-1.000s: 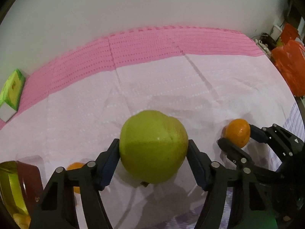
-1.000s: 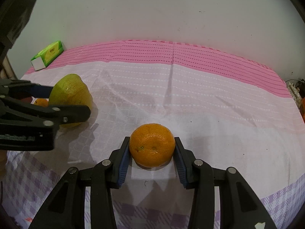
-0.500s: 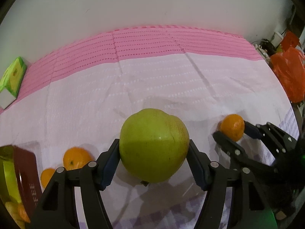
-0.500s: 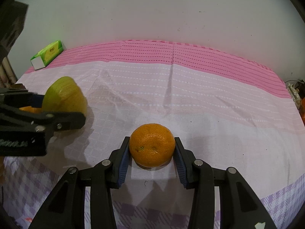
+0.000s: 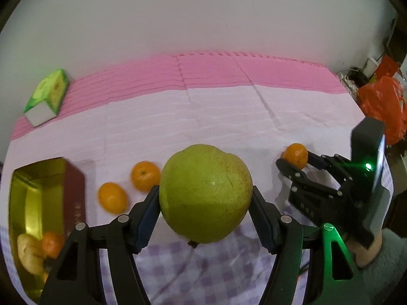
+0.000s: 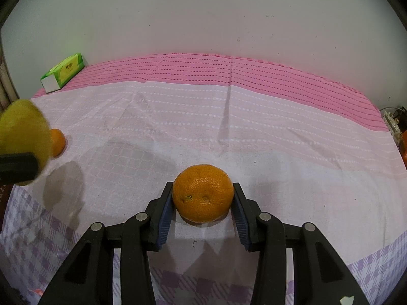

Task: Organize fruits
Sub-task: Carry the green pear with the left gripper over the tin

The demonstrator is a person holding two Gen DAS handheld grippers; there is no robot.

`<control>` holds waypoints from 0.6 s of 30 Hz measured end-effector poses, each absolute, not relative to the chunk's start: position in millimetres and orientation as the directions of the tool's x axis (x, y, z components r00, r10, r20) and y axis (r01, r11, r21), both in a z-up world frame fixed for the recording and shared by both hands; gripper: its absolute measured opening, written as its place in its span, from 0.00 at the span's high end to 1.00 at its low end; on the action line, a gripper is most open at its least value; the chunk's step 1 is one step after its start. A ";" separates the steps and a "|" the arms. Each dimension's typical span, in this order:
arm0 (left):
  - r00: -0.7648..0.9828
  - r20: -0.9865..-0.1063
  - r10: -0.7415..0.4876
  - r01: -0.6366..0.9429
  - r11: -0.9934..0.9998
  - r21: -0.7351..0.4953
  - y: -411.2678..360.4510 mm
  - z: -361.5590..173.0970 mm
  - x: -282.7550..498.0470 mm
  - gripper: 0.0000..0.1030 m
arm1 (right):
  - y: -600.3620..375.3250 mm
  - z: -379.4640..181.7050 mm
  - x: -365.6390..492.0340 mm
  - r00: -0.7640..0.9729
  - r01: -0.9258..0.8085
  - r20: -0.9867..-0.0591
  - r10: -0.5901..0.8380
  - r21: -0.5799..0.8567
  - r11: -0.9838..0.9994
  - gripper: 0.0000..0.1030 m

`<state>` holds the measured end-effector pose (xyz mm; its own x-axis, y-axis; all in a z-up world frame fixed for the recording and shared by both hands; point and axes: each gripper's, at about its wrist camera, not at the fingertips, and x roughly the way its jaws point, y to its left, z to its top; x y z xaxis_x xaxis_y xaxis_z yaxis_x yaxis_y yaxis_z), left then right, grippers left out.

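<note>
Nearest the left wrist camera, the left gripper [image 5: 206, 198] holds a large green pear [image 5: 205, 193] clear of the tablecloth [image 5: 229, 117], its pads pressed on the fruit's widest flanks. The pear bulges well past the pads and is smooth-skinned, so it could probably roll out or slip if the gripper tilts or jolts on the way to the box. At the table's near left corner stands the gold-lined box [image 5: 33, 203], with a pale fruit and a small orange already inside. Its red wall [image 5: 75, 198] rises between the pear and the opening, so a low carry risks clipping the rim and tipping the box.

In the right wrist view, the right gripper [image 6: 203, 202] is closed narrowly on a mandarin [image 6: 203, 193] that appears to rest on the cloth. A soft mandarin may bruise under hard squeezing. The loose cloth could also drag and wrinkle if the fruit is slid rather than lifted.

Two loose mandarins [image 5: 128, 186] lie just beside the box's right wall, under the pear's likely path, and a dropped pear could scatter them toward the near edge.

Farther off, the cloth's centre and pink far band [image 6: 241, 73] give open room. A green tissue box [image 6: 63, 72] occupies the far left corner, and an orange plastic bag [image 5: 381, 104] lies beyond the right edge.
</note>
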<state>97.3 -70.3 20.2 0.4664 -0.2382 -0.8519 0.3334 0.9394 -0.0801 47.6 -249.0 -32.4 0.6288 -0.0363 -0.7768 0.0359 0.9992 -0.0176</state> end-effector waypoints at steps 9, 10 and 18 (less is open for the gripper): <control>0.536 -0.827 -0.173 0.217 0.974 -0.063 3.3 48.9 73.1 0.35 | -249.2 -32.9 48.9 0.628 0.035 -0.777 -0.040 -0.022 0.999 0.61; 0.544 -0.824 -0.160 0.197 0.979 -0.060 14.2 50.5 72.3 0.35 | -249.7 -33.0 49.1 0.628 0.035 -0.777 -0.041 -0.024 0.999 0.61; 0.559 -0.828 -0.028 0.014 1.000 -0.025 96.5 49.1 74.2 0.35 | -249.7 -33.1 49.6 0.628 0.035 -0.777 -0.043 -0.027 0.999 0.61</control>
<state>74.2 96.5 49.1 0.5594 -0.0283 -0.8284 0.0142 0.9996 -0.0245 49.6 -249.7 -33.1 0.6284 -0.0431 -0.7767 0.0349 0.9990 -0.0272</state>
